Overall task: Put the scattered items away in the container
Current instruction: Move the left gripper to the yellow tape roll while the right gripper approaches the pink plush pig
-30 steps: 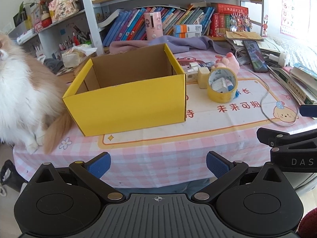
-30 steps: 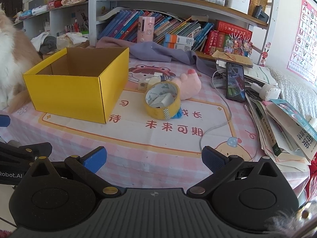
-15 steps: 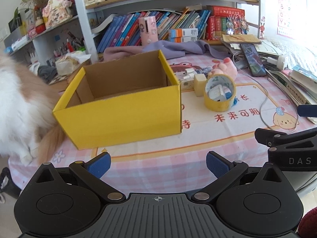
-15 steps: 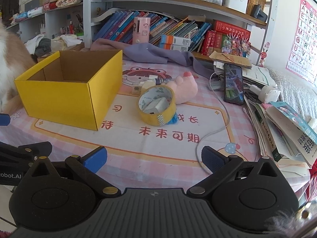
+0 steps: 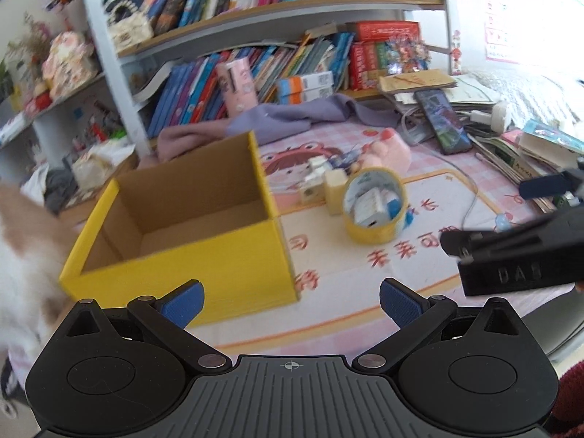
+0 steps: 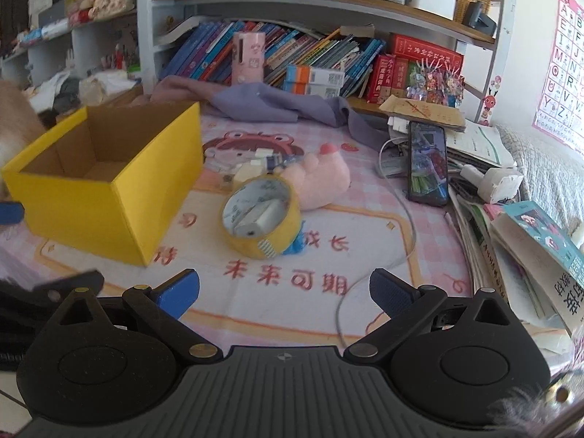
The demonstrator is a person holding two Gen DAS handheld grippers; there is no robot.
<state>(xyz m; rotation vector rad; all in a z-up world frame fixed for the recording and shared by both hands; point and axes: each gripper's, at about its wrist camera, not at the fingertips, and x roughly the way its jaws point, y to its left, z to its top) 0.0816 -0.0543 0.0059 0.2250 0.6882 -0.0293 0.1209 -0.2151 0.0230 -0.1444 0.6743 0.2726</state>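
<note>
An open yellow cardboard box [image 5: 204,255] [image 6: 91,204] stands on the pink checked tablecloth, nothing visible inside it. To its right stands a yellow tape roll [image 5: 376,233] [image 6: 270,248] on edge, with small white items showing through its ring. Behind it lie a pink plush toy [image 5: 390,151] [image 6: 321,179], a cream block [image 5: 334,188] and small white pieces [image 5: 314,175]. My left gripper [image 5: 290,301] is open in front of the box. My right gripper [image 6: 284,288] is open, just short of the tape roll, and also shows at the right of the left wrist view [image 5: 511,252].
A cat [image 5: 25,255] sits at the table's left edge beside the box. A phone [image 6: 427,162], a white cable [image 6: 405,226] and stacked books [image 6: 525,241] crowd the right side. A purple cloth [image 6: 277,106] and bookshelves [image 6: 292,54] lie behind.
Both grippers have moved forward and higher over the table, so the box and tape roll look closer. The cat has shifted toward the left edge of view. Both stay open.
</note>
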